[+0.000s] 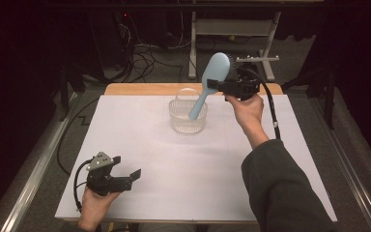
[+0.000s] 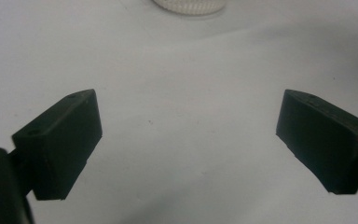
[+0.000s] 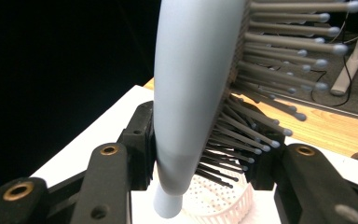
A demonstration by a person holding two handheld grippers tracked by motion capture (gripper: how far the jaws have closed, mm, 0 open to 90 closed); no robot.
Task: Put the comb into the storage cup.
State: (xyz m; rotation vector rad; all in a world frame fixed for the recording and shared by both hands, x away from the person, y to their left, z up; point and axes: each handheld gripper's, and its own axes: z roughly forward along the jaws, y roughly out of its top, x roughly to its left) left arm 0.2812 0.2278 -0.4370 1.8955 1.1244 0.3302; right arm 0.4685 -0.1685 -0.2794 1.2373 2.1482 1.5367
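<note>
Light blue hairbrush point(image 1: 211, 79) held tilted above the white perforated basket point(image 1: 188, 117), handle tip down inside the basket's rim, bristled head up and away. Pinched at the neck by the right tongs point(image 1: 214, 85), closed tight on it; in the right gripper view point(image 3: 191, 93), one pad on the smooth back, the other pressing in among the bristles point(image 3: 242, 135). Likely trouble: springy bristles under one pad, so a grip prone to twist or slip, with the heavy head swinging over. Released from this angle, probably tips against the rim, topples the light basket or slides out onto the white counter point(image 1: 183, 179). Lowered too quickly, could shove the basket toward the far edge. Left tongs point(image 1: 125, 175) wide apart, nothing between them, resting low near the front left corner, well apart from the basket, so no help steadying it.
</note>
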